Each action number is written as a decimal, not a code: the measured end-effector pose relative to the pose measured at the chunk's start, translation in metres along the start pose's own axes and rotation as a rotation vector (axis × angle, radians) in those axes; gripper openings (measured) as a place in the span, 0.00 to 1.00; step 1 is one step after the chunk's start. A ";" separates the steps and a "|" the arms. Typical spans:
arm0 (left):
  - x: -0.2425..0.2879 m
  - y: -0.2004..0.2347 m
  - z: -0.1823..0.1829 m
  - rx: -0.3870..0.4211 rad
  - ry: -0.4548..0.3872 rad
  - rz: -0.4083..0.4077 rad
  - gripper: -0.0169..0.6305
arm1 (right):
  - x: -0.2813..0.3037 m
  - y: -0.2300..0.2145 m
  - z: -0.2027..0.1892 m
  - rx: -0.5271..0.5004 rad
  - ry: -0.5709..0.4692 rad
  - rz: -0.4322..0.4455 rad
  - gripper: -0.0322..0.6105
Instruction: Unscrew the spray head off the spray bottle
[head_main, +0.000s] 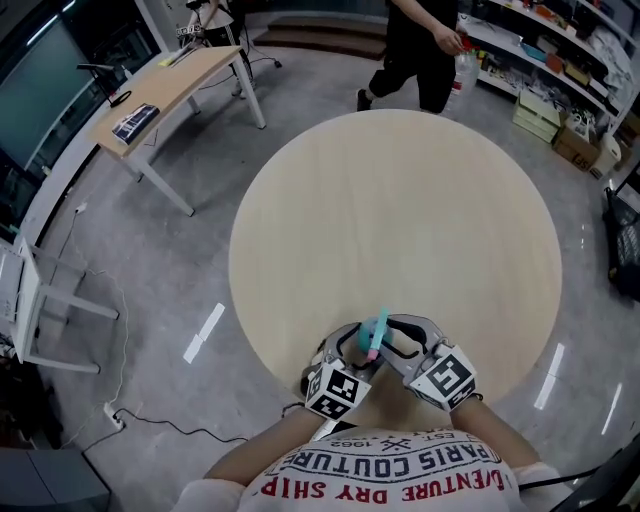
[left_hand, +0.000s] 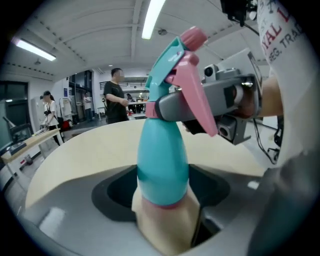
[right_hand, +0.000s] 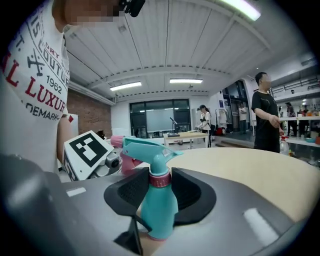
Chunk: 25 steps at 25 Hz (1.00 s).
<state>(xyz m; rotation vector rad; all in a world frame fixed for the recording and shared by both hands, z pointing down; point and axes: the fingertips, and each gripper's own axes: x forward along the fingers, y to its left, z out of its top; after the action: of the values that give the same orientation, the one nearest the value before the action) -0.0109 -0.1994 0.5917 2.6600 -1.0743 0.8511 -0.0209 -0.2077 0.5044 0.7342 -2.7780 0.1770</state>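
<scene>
A teal spray bottle (head_main: 375, 335) with a pink trigger stands on the round wooden table (head_main: 400, 200) near its front edge. My left gripper (head_main: 360, 352) comes in from the left and is shut on the bottle's lower body (left_hand: 162, 165), a black pad against each side. My right gripper (head_main: 388, 338) reaches in higher up. Its pads sit against both sides of the pink collar (right_hand: 160, 180) under the spray head (right_hand: 145, 147), with no gap showing. In the left gripper view the right gripper's grey finger (left_hand: 200, 102) crosses the bottle's neck. The bottle is upright.
The table's front edge is just below the grippers. A person in black (head_main: 420, 50) walks past its far side. A wooden desk (head_main: 170, 85) stands at back left, and shelves (head_main: 560, 50) with boxes at back right.
</scene>
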 end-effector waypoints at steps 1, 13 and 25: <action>0.001 0.000 0.000 -0.012 0.003 0.019 0.52 | 0.000 0.001 0.000 -0.007 0.001 -0.005 0.27; -0.021 -0.028 -0.012 0.316 -0.010 -0.543 0.51 | -0.019 0.038 -0.007 -0.165 0.099 0.543 0.26; -0.014 -0.023 -0.008 0.075 -0.031 -0.299 0.51 | -0.050 0.006 -0.010 0.064 0.032 0.316 0.47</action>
<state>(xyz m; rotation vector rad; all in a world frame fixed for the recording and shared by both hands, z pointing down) -0.0069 -0.1712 0.5927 2.8047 -0.6363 0.8056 0.0201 -0.1774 0.5001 0.2972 -2.8521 0.3355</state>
